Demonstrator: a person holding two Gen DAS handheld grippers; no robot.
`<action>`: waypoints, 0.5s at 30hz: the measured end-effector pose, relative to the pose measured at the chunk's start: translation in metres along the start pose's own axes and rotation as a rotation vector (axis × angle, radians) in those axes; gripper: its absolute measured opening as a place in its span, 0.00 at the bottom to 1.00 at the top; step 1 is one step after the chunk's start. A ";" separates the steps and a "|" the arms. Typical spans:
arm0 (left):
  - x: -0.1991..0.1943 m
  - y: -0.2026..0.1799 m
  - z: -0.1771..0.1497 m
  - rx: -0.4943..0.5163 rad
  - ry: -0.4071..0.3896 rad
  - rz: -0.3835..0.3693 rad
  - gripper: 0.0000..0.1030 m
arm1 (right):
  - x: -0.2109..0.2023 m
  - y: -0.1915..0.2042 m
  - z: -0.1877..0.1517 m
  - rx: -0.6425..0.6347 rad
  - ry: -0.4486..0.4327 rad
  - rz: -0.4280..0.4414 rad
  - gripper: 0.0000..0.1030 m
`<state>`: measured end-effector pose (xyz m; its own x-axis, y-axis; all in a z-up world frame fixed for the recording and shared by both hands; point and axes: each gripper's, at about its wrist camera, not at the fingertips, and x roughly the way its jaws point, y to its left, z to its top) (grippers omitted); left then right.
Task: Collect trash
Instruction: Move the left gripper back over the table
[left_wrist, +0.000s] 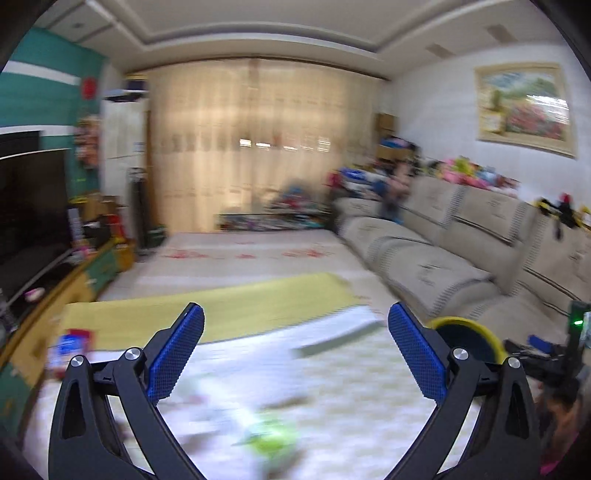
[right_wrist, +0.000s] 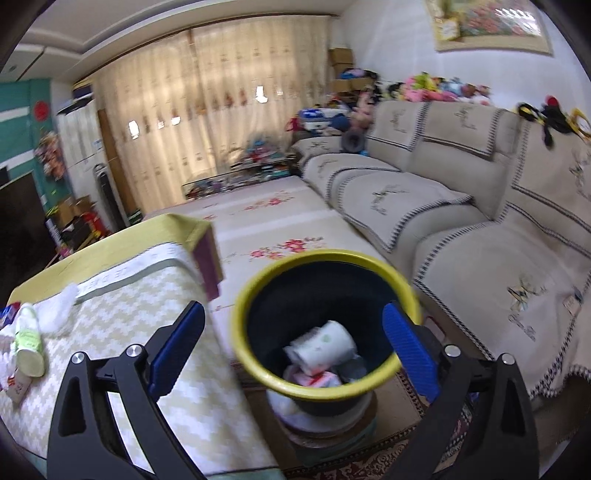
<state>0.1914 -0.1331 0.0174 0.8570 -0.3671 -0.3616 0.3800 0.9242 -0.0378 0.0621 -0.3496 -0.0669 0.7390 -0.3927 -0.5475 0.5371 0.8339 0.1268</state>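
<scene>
Blue-padded and spread wide, the right claw (right_wrist: 293, 345) grasps nothing; it hangs above the trash bin (right_wrist: 255, 299), a dark bin with a yellow rim that stands on the floor between the counter (right_wrist: 155, 291) and the sofa (right_wrist: 461, 206). Inside the bin lie a white paper cup (right_wrist: 321, 345) and some crumpled wrappers (right_wrist: 314, 378). On the counter's patterned cloth, left of the claw, a pale green bottle (right_wrist: 27, 339) lies on its side beside a white tissue (right_wrist: 61, 308). The left claw (left_wrist: 295, 349) is likewise released and empty, over the same counter, where everything is blurred; a green smear (left_wrist: 271, 437) shows below its fingers. The bin's yellow rim peeks out behind its right finger (left_wrist: 415, 356).
</scene>
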 end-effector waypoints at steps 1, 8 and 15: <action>-0.004 0.017 -0.002 -0.007 0.000 0.031 0.95 | 0.002 0.015 0.003 -0.022 0.005 0.027 0.90; -0.015 0.129 -0.034 -0.065 -0.004 0.219 0.95 | 0.011 0.103 0.024 -0.144 0.008 0.159 0.90; -0.008 0.192 -0.064 -0.196 0.035 0.193 0.95 | 0.026 0.186 0.044 -0.241 0.034 0.278 0.90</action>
<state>0.2355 0.0538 -0.0463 0.8932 -0.1811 -0.4116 0.1327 0.9807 -0.1436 0.1991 -0.2220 -0.0213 0.8269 -0.1288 -0.5474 0.2038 0.9759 0.0781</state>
